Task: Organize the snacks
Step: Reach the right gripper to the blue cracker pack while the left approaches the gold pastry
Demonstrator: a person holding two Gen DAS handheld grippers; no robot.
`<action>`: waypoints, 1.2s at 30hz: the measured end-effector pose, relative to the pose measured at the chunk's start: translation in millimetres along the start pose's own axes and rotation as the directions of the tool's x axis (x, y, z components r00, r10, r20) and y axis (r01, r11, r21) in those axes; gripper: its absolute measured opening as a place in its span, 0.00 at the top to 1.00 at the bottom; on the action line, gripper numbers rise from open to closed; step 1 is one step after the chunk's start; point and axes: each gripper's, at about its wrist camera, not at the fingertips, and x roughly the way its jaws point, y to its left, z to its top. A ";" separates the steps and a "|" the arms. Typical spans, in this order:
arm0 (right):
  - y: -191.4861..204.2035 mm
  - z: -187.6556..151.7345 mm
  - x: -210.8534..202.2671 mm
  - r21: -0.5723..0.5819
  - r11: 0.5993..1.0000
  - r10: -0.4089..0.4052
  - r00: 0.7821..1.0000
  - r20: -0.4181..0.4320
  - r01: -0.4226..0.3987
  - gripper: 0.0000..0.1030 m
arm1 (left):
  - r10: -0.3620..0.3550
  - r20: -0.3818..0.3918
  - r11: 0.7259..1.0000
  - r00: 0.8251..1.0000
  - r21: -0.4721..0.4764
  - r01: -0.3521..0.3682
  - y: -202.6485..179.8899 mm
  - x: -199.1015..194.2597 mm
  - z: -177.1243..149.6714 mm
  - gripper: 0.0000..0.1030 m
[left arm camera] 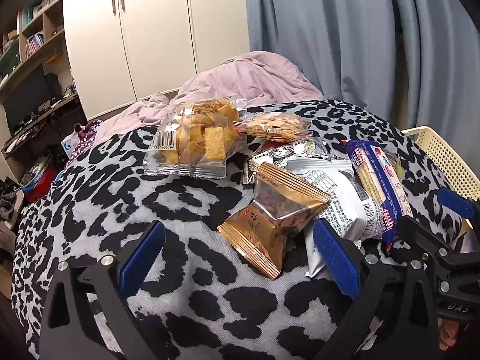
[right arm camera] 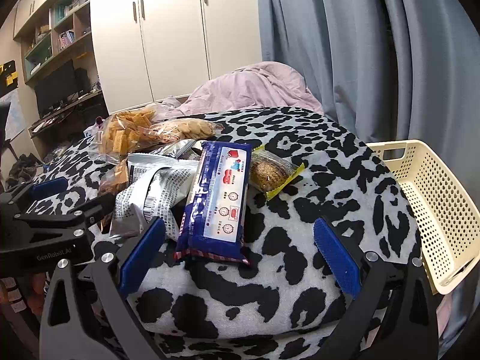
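Covering bed, leopard-print blanket [left arm camera: 186,204]; wardrobe [left arm camera: 129,30], curtain [left arm camera: 345,30] behind; both tools wide, empty.

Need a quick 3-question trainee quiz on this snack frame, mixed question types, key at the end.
1. True or false: the cream basket already holds snacks.
2. Which snack lies nearest the right claw? A) blue cracker pack B) round cookie in the yellow-edged wrapper C) clear bag of square crackers
3. Fill in: the gold pouch lies partly on top of the ____ bag.

Key: 1. False; the part of the basket in view looks empty, and all snacks lie on the spotted blanket. 2. A. 3. White. Both the right claw and the left claw are open and hold nothing.
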 end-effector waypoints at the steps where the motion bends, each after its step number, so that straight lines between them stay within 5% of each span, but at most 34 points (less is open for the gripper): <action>1: 0.2 0.5 0.7 0.001 1.000 0.005 1.000 -0.002 -0.005 0.02 | 0.001 0.000 1.000 1.000 0.000 -0.001 0.1 0.1 0.0 0.05; 11: 3.8 11.1 15.6 -0.004 0.999 0.033 0.999 -0.013 -0.033 0.03 | 0.008 -0.008 1.000 1.000 -0.008 -0.008 4.2 4.8 -0.1 0.05; 22: 2.3 21.0 26.3 0.045 0.991 0.126 0.991 -0.033 -0.125 0.25 | 0.005 -0.015 1.000 1.000 -0.024 -0.006 12.3 10.9 -1.5 0.05; 36: 1.6 29.2 36.1 0.079 0.984 0.163 0.986 -0.043 -0.159 0.37 | -0.082 -0.032 0.993 0.996 -0.086 0.079 27.5 16.6 -2.2 0.05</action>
